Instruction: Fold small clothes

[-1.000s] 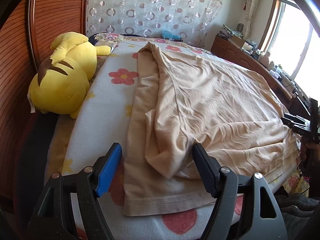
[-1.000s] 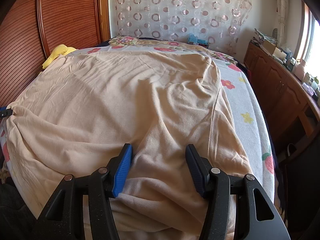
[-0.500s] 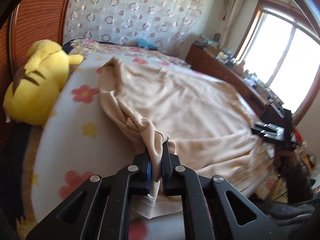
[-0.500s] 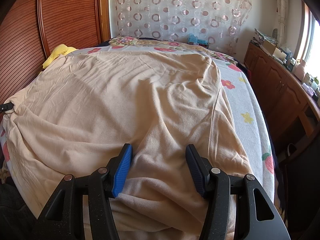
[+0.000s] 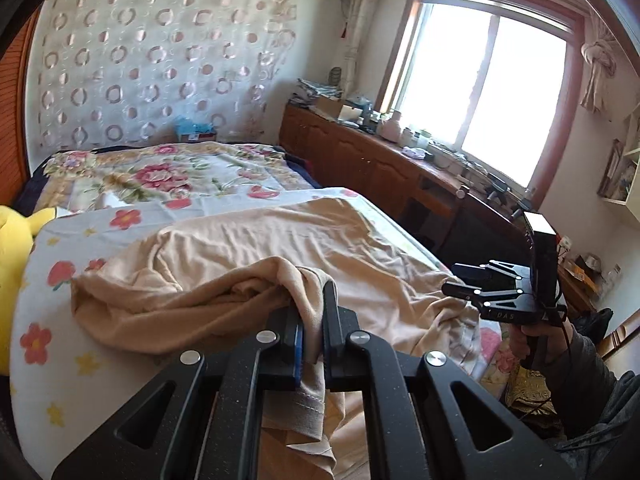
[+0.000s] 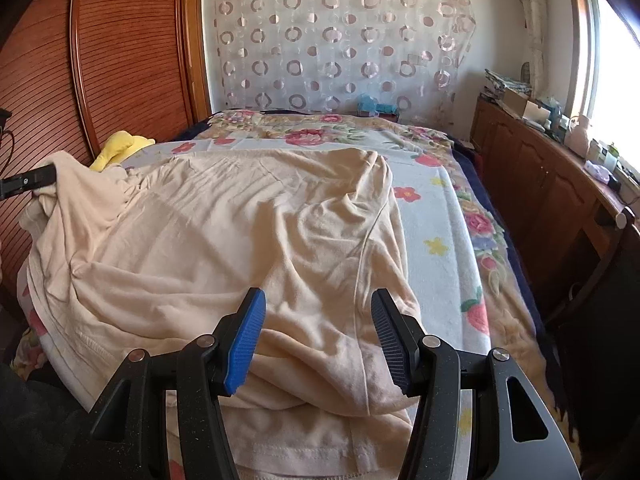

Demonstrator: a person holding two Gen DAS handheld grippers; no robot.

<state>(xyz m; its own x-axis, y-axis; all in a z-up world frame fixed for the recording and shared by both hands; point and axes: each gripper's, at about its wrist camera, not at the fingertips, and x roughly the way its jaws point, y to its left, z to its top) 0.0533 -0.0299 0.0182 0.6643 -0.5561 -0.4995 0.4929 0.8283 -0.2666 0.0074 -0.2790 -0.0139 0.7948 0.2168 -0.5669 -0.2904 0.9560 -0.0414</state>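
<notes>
The left gripper (image 5: 312,332) is clamped on a bunched edge of the beige shirt (image 6: 240,232), raised off the bed (image 6: 440,216), probably so that side can be carried over as a fold. The right gripper (image 6: 318,340) stands half open above the shirt's near edge, holding nothing. The bed has a flowered cover, with a yellow plush toy (image 5: 12,264) by the wooden headboard (image 6: 120,60) and a sunlit window (image 5: 480,92).

yellow plush toy (image 5: 14,264) cut off by left edge, cabinet-top clutter (image 5: 404,136) too small to identify
</notes>
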